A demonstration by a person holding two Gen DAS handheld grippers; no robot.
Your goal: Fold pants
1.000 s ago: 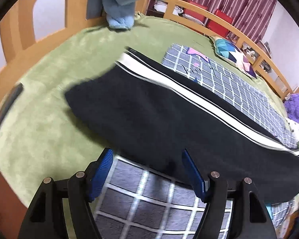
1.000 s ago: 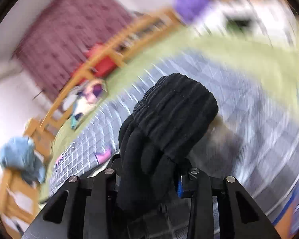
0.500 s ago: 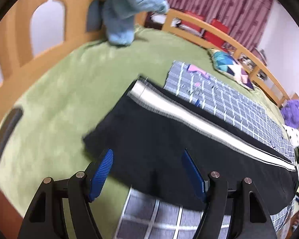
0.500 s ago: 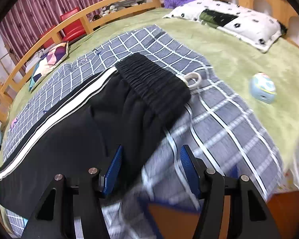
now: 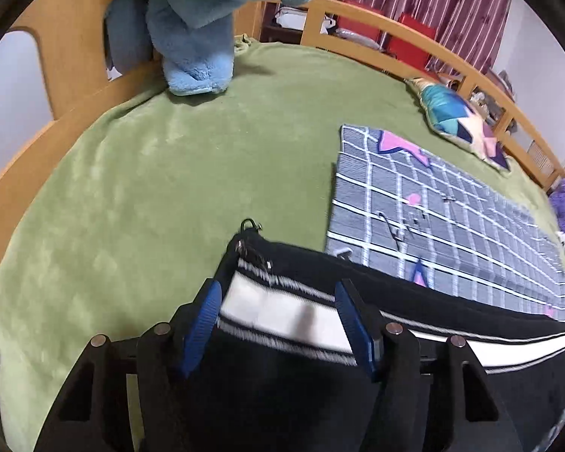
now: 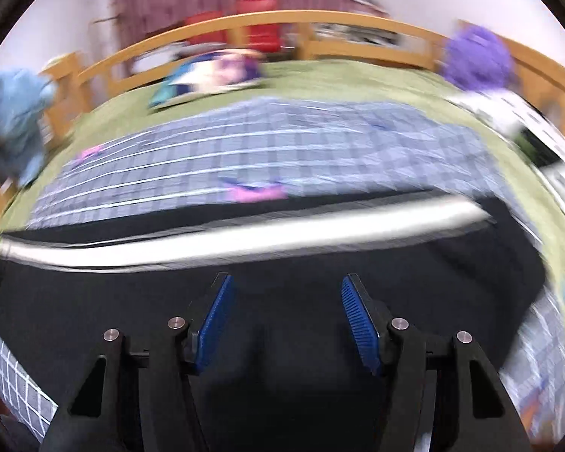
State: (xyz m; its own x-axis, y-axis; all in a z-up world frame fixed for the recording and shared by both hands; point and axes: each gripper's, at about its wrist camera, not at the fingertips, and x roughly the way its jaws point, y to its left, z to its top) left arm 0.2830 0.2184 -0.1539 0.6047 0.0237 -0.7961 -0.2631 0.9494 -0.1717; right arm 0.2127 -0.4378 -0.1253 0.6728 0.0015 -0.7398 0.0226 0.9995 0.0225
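Left gripper (image 5: 277,297): jaws spread wide, nothing clamped. It sits over the hem end of the black track pants (image 5: 320,384), and the white side stripe (image 5: 278,318) runs across the gap between its blue pads (image 5: 203,320). A small zipper pull (image 5: 249,225) sticks out at the hem corner, just past the fingertips.

Right gripper (image 6: 285,303): jaws equally wide apart, holding nothing. It is above the broad black panel of the pants (image 6: 282,286), and the white stripe (image 6: 245,241) crosses left to right just beyond the pads. This view is motion-blurred, so fine detail is unreadable.

Pants lie stretched out flat along the near side of the bed. The leg end rests on the green blanket (image 5: 150,188), the remainder on the grey checked sheet (image 5: 433,211), which spreads to the far right.

Other items:
- blue plush toy (image 5: 203,26) at the far end, against the wooden bed frame (image 5: 75,56)
- patchwork cushion (image 5: 459,120) at the far right by the rail
- purple plush (image 6: 474,56) at the far right corner
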